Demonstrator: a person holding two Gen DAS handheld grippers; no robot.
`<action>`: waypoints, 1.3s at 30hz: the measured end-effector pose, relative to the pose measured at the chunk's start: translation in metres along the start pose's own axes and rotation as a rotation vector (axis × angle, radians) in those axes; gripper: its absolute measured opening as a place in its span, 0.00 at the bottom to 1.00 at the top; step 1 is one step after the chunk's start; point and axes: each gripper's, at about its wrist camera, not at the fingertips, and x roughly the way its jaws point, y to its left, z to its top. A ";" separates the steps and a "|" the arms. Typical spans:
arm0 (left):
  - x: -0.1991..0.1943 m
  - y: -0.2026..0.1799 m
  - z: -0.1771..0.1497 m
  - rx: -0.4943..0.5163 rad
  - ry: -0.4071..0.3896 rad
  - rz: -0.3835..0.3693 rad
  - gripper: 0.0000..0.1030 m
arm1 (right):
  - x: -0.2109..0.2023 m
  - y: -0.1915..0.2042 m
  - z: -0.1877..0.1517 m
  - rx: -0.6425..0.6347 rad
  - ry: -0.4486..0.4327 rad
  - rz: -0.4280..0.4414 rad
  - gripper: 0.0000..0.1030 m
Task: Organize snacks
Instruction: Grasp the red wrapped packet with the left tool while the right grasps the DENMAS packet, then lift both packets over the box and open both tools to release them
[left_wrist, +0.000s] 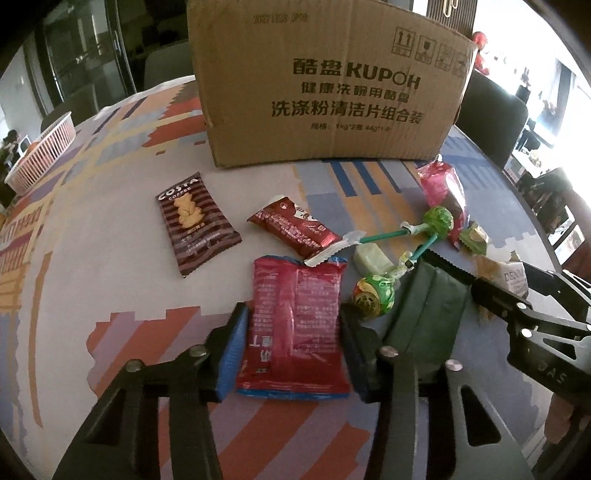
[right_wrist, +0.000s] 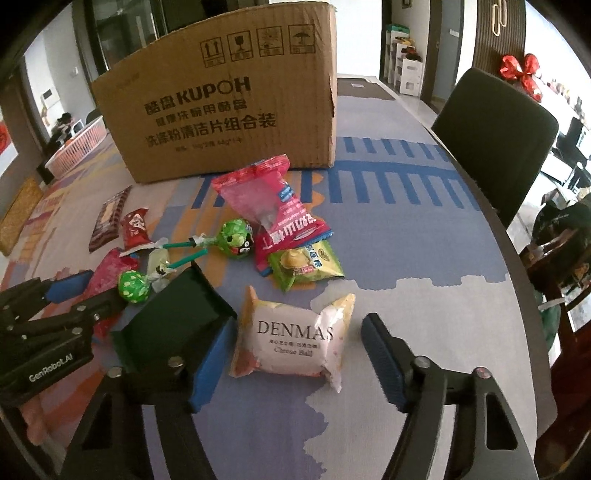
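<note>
My left gripper (left_wrist: 293, 350) is open, its blue pads on either side of a red snack packet (left_wrist: 293, 328) lying on the table. My right gripper (right_wrist: 295, 354) is open around a white DENMAS cheese ball packet (right_wrist: 295, 339). Between them lie a dark green packet (left_wrist: 424, 306), two green lollipops (left_wrist: 373, 295) (right_wrist: 236, 236), a pink packet (right_wrist: 266, 206), a green-yellow packet (right_wrist: 306, 266), a dark red packet (left_wrist: 291, 229) and a brown Costa biscuit packet (left_wrist: 195, 221). A big KUPOH cardboard box (left_wrist: 325, 85) (right_wrist: 221, 107) stands behind the snacks.
A pink plastic basket (left_wrist: 40, 151) sits at the table's far left edge. A dark chair (right_wrist: 495, 136) stands at the right side of the table. The patterned tablecloth (left_wrist: 110, 258) covers the table.
</note>
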 end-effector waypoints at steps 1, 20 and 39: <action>0.000 -0.001 -0.001 0.000 -0.003 0.000 0.42 | -0.001 0.000 0.000 -0.005 -0.003 -0.005 0.58; -0.045 0.004 -0.011 -0.040 -0.088 0.001 0.40 | -0.036 0.014 -0.003 -0.031 -0.068 0.032 0.49; -0.119 0.012 0.037 -0.029 -0.302 0.018 0.40 | -0.095 0.035 0.040 -0.088 -0.257 0.102 0.49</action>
